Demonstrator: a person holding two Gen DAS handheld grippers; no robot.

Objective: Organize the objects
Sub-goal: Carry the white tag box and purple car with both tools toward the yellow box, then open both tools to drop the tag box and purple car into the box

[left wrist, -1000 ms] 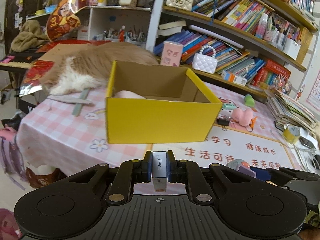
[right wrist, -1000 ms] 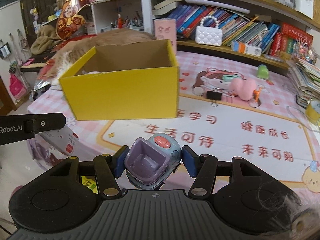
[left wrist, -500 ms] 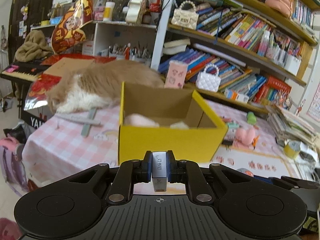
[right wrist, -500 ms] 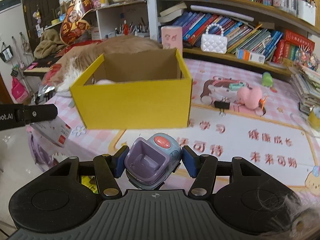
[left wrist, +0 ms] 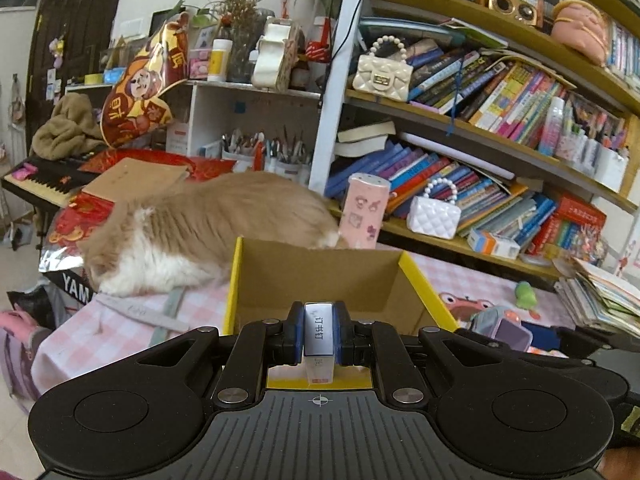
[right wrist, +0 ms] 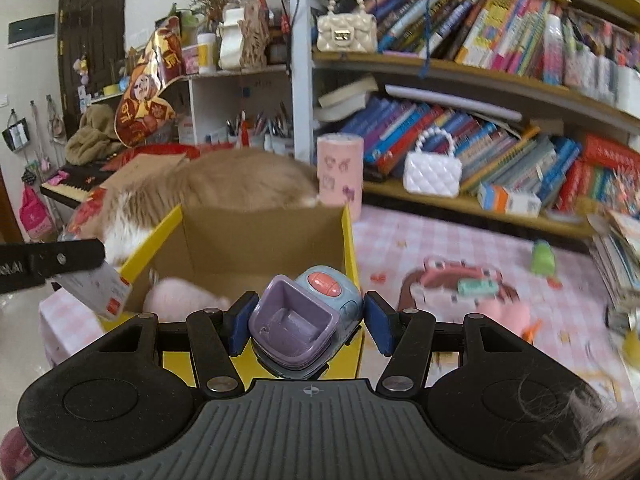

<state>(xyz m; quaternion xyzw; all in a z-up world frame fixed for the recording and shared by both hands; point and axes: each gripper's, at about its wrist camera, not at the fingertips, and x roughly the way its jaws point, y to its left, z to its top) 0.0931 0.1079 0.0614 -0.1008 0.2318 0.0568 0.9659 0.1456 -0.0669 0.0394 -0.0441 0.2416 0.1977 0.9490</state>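
1. Bookshelves crammed with colourful books [left wrist: 500, 112] fill the wall behind a table covered by a pink checked cloth [left wrist: 100, 340]; a white quilted handbag with a pearl handle [left wrist: 434, 216] sits on the lowest shelf.
2. Sprawled across the cloth behind an open yellow cardboard box with a brown inside [right wrist: 264, 236] lies a fluffy ginger-and-white cat [left wrist: 200, 232] (its head cannot be made out).
3. Inside the box, a soft pink object [right wrist: 176, 296] shows only in part in the right wrist view; what it is stays unclear.
4. The left gripper [left wrist: 319, 332] is clamped tight on a small white box of staples with printed characters [left wrist: 319, 334], held just in front of the yellow box's near wall, which the gripper body largely hides.
5. The right gripper [right wrist: 306, 322] grips a blue-and-purple plastic toy with a red button [right wrist: 304, 316] between its blue pads, over the box's near right corner.
6. Right of the box, small pink and green toys on the cloth are blurred.
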